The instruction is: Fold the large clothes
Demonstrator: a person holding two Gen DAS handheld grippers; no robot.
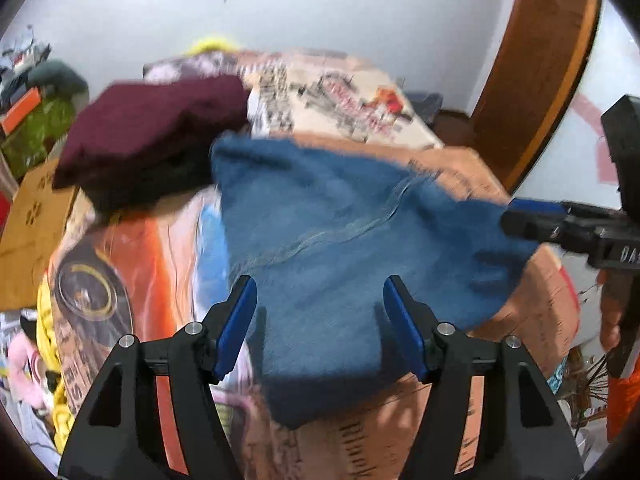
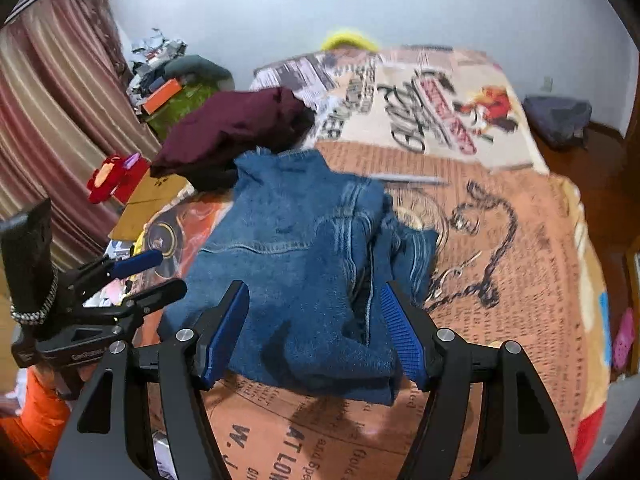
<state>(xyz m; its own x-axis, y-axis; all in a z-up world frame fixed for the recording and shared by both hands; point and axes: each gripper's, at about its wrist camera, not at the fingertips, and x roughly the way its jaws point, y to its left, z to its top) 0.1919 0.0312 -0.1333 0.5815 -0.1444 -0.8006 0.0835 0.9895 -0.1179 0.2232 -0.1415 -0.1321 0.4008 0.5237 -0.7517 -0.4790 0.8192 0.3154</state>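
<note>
A bed (image 2: pixel 500 216) with a printed orange and cream cover fills most of both views. On it, toward its near left part, lies the blue denim garment (image 2: pixel 304 264), folded into a thick bundle. In the right wrist view its long axis runs from the near edge of the bed away toward the far left, with a frayed raw edge at the far end, touching the pile behind it. Stitched seams run along that same axis, and a layered folded edge shows on the right side. The near end lies between the fingers of the right gripper (image 2: pixel 314 330).

Behind the denim sits a maroon garment (image 1: pixel 156 120) on top of something dark.

The left wrist view is blurred; there the denim (image 1: pixel 340 240) spreads wide across the frame, and one corner reaches toward the right gripper (image 1: pixel 532 220) entering from the right edge. That view alone shows a wooden door frame (image 1: pixel 540 68). The right wrist view alone shows striped curtains (image 2: pixel 52 92), a red flower-shaped toy (image 2: pixel 112 178) and a dark bundle (image 2: pixel 556 120) on the floor.

The left gripper (image 1: pixel 320 326) has its jaws spread wide above the denim, holding nothing. The right gripper's jaws are likewise apart, clamping nothing.
</note>
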